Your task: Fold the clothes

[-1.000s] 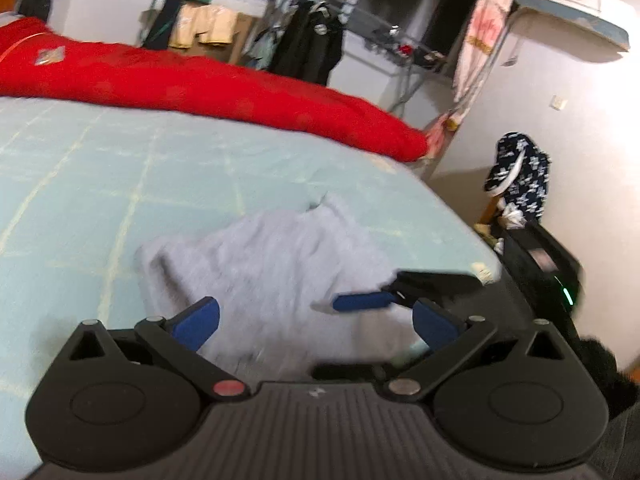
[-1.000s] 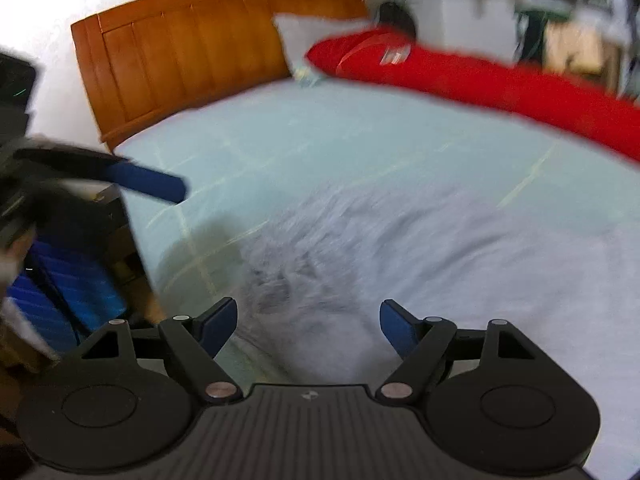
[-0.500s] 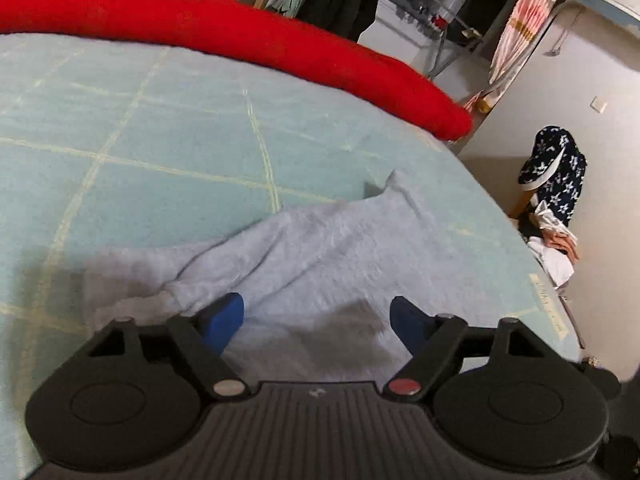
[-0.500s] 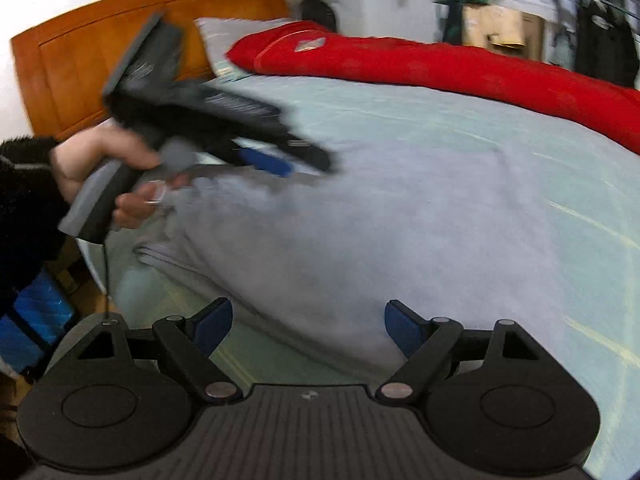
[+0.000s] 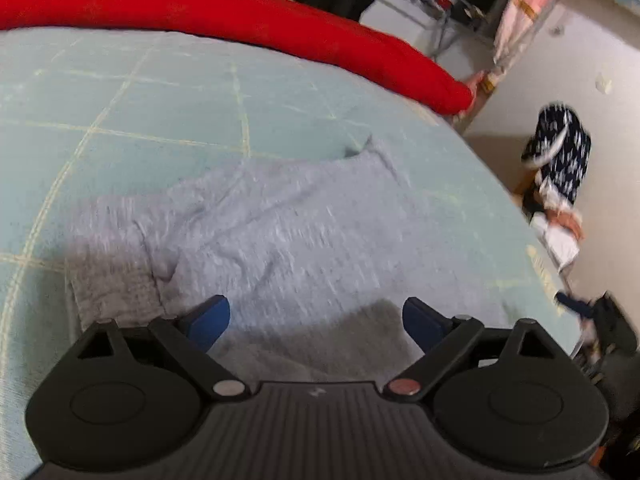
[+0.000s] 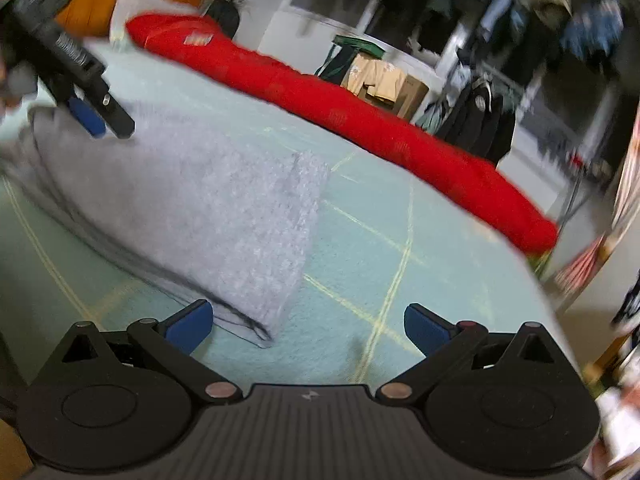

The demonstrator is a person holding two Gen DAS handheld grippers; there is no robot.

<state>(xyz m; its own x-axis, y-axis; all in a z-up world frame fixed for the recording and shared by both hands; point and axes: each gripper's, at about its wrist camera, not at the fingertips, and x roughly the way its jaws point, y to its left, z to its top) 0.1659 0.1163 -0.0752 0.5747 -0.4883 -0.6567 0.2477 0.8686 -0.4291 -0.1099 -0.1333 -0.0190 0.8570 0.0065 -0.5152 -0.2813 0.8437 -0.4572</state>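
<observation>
Both tongs, left [image 5: 316, 316] and right [image 6: 308, 324], hang spread over the fuzzy grey garment [image 5: 280, 240] mid-frame on the pale green bed [image 5: 160, 100].

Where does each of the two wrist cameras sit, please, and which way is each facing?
Left wrist: behind the open left gripper, low over the grey garment, facing the red duvet and bed end.
Right wrist: behind the open right gripper, at the garment's corner, facing the clothes rack.
Shared: garment, duvet, bed sheet.
</observation>
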